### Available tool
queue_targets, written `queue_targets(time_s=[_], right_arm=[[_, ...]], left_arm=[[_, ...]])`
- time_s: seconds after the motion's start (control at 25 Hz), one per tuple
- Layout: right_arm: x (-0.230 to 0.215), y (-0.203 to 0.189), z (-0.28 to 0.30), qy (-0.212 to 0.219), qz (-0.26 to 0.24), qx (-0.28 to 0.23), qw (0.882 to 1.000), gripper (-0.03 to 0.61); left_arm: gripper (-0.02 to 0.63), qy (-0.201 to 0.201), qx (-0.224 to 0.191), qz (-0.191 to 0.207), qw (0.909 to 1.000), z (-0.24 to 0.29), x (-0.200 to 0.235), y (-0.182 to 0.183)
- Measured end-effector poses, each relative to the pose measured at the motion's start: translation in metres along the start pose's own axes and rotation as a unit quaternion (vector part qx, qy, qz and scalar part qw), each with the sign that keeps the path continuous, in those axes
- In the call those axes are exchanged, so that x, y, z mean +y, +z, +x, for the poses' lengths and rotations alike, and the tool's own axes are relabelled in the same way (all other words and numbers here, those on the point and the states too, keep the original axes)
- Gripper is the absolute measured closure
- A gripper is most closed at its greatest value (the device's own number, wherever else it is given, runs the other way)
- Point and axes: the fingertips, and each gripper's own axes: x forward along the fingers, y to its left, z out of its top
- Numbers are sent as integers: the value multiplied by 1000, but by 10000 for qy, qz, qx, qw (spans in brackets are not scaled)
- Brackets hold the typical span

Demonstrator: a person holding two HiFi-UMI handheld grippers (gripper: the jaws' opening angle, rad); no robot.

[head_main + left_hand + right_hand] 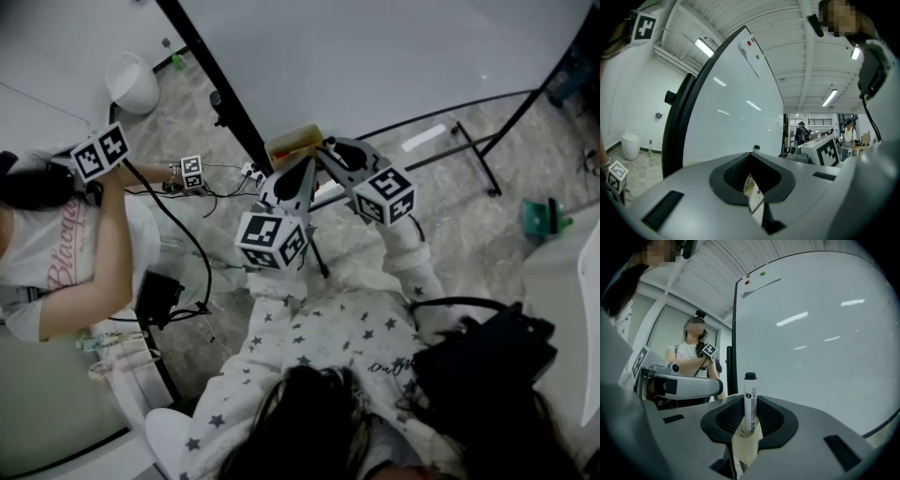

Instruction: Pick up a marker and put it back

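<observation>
The marker (750, 401) has a white barrel with black print and a black cap. It stands upright, cap uppermost, clamped at its lower barrel between the jaws of the right gripper (749, 422).

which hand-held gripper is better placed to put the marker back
Right. The right hand-held gripper already grips the marker upright between its jaws; the left hand-held gripper is open and empty.

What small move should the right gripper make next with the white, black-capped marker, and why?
Probably lower it straight down. The right gripper is shut on the white, black-capped marker, which stands upright with its lower end at the beige box, so it looks placed to go in.
</observation>
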Motion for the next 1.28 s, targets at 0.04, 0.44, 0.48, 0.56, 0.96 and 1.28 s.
queue_targets(time_s=[0.04,0.44,0.48,0.56,0.96,1.28], right_arm=[[0,0,0,-8,-23,0,10000,495],[-2,-8,5,-137,-74,9,9999,494],[-1,-8,5,-132,-20,-8,9999,494],[-1,-7,4,-129,105,-68,9998,411],[0,22,-12,-395,-126,-225,9989,411],[20,61,-21,-148,-193,-402,9989,503]], left_arm=[[612,3,7,0,10000,0,0,0],[612,-13,63,-33,10000,1,3,-5],[612,-19,73,-36,10000,0,2,-6],[612,-30,86,-38,10000,0,1,-7],[612,-76,-10,127,9999,-11,2,10],[612,-162,-144,236,9995,-12,-3,32]])
